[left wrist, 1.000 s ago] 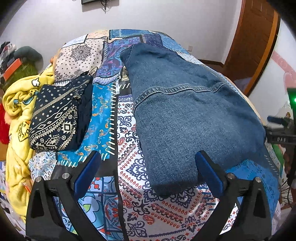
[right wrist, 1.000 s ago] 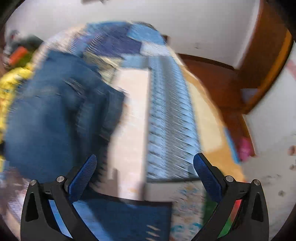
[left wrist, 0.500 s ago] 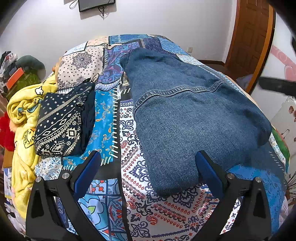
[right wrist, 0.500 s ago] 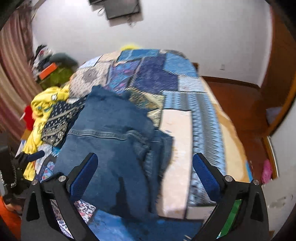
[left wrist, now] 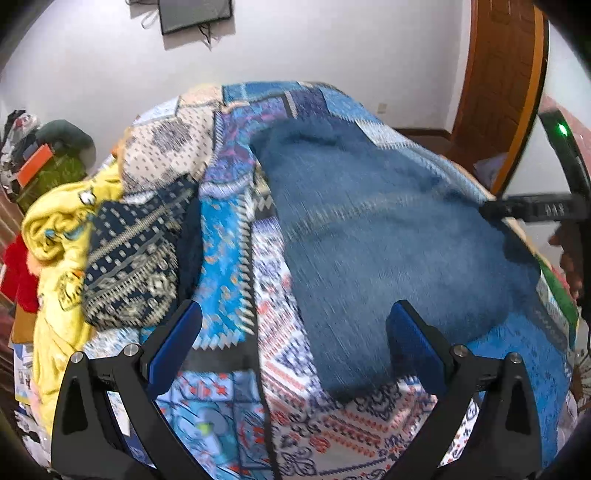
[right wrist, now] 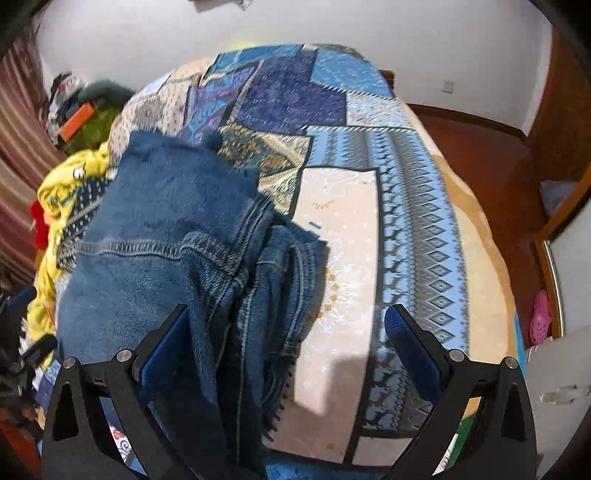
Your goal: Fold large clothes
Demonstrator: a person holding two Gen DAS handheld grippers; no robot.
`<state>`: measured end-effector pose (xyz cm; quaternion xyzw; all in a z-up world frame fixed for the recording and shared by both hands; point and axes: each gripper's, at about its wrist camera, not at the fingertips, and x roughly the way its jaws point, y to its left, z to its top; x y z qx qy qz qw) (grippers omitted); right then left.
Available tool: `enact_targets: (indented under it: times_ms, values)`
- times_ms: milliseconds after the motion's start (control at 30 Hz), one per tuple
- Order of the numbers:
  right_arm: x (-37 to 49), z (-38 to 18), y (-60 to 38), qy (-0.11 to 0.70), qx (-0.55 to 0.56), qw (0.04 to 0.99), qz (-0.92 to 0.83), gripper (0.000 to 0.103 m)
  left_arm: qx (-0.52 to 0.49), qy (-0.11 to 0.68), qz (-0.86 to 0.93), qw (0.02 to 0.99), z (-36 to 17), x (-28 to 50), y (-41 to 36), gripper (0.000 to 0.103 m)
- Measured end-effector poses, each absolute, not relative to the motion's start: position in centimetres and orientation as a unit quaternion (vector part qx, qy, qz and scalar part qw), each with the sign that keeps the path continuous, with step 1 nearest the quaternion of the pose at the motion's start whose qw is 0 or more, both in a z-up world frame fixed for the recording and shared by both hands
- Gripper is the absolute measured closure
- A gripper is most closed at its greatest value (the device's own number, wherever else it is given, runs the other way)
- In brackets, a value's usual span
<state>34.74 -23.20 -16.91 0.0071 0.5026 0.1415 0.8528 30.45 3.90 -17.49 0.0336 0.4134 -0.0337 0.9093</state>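
Denim garment (left wrist: 388, 236), blue, 1 item, lying folded over on the patchwork bedspread (left wrist: 229, 243); in the left wrist view it fills the bed from 12 o'clock down to 5 o'clock, its near edge between the fingers of the left gripper (left wrist: 291, 347). In the right wrist view the same denim (right wrist: 162, 236) sits at 9 to 10 o'clock of centre, a stitched seam running across it and bunched layers spilling toward 6 o'clock. Left gripper: jaws spread wide, holding nothing; the blue pad (left wrist: 410, 343) at 4 o'clock overlaps the denim in view, contact cannot be told. Right gripper (right wrist: 284, 350): jaws spread wide, gripping nothing; its left pad (right wrist: 166, 350) stands against the denim folds, its right pad over the pale cream patch (right wrist: 340, 258). Right gripper body also visible at 3 o'clock of the left wrist view, a green light on it. Navy patterned garment (left wrist: 136, 258), folded, at 9 o'clock, well apart from the denim. Yellow blanket (left wrist: 55, 236) heaped just beside it, with a red item (left wrist: 18, 273) at the bed's edge. Wall screen (left wrist: 195, 14) at 12 o'clock; wooden door (left wrist: 502, 85) at 2 o'clock.
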Motion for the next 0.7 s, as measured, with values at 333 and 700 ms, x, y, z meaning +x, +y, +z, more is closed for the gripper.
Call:
enact_targets:
  times_ms: [333, 700]
  values:
    - [33.5, -14.1, -23.7, 0.487, 0.085, 0.843, 0.214, 0.001, -0.018, 0.444, -0.070, 0.893, -16.6, 35.8, 6.6, 0.000]
    - [37.1, -23.1, -22.7, 0.605, 0.192, 0.724, 0.270, 0.001, -0.216, 0.568, -0.190, 0.772, -24.7, 41.3, 7.6, 0.000]
